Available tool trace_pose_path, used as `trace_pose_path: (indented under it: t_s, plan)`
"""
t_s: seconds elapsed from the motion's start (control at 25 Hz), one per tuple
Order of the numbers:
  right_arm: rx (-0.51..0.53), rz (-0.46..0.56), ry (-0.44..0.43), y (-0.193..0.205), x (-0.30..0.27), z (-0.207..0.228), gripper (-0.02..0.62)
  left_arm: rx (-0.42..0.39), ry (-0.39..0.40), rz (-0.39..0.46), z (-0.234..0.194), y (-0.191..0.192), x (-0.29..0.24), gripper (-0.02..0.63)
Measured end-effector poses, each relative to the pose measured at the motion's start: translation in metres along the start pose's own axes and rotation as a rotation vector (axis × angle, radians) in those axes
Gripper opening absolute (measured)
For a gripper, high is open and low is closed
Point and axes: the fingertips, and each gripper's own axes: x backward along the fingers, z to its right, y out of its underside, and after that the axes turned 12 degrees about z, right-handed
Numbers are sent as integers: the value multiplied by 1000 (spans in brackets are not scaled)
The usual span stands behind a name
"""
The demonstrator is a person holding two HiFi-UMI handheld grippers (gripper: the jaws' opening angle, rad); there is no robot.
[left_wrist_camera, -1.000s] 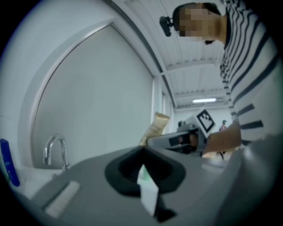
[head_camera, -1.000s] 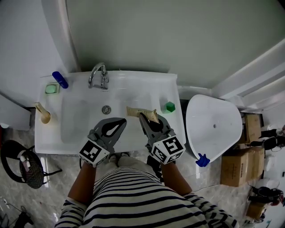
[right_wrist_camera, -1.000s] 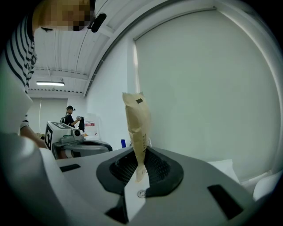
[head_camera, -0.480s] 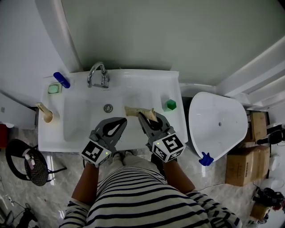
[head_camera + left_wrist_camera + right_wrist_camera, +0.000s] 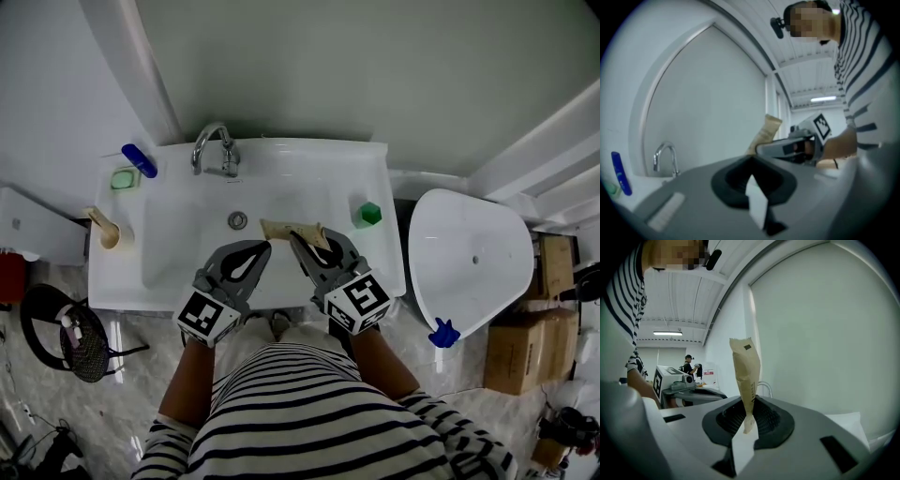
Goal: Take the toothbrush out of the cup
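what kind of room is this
Probably a bathroom, perhaps a mock-up one: a white sink with a tap, and what looks like a toilet right beside it.

Striped shirt (image 5: 309, 417) — grey, marker-cubed grippers (image 5: 259, 247) (image 5: 298, 240)

No word, brand or number could be read anywhere. On the tan paper sleeve (image 5: 746, 376) gripped in the right gripper (image 5: 746, 425), a small dark mark near the top and a line of fine print along one edge were seen, too small to be made out. Only black-and-white square patterns, not lettering, were shown on the marker cube (image 5: 208, 316) of the left gripper (image 5: 257, 249) and on the right gripper's cube (image 5: 360, 302). On the far wall in the right gripper view, a white notice (image 5: 709, 373) with a red band was seen, its print illegible.
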Motion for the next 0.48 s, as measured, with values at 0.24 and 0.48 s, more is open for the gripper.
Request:
trace_pose_path:
  t_s: [0.24, 0.48]
  plan:
    - [-2, -3, -47, 2, -16, -16, 44, -11, -35, 0, -12, -1, 19, 8]
    - [-3, -5, -61, 4, -49, -38, 44, -26, -38, -22, -40, -4, 50, 8]
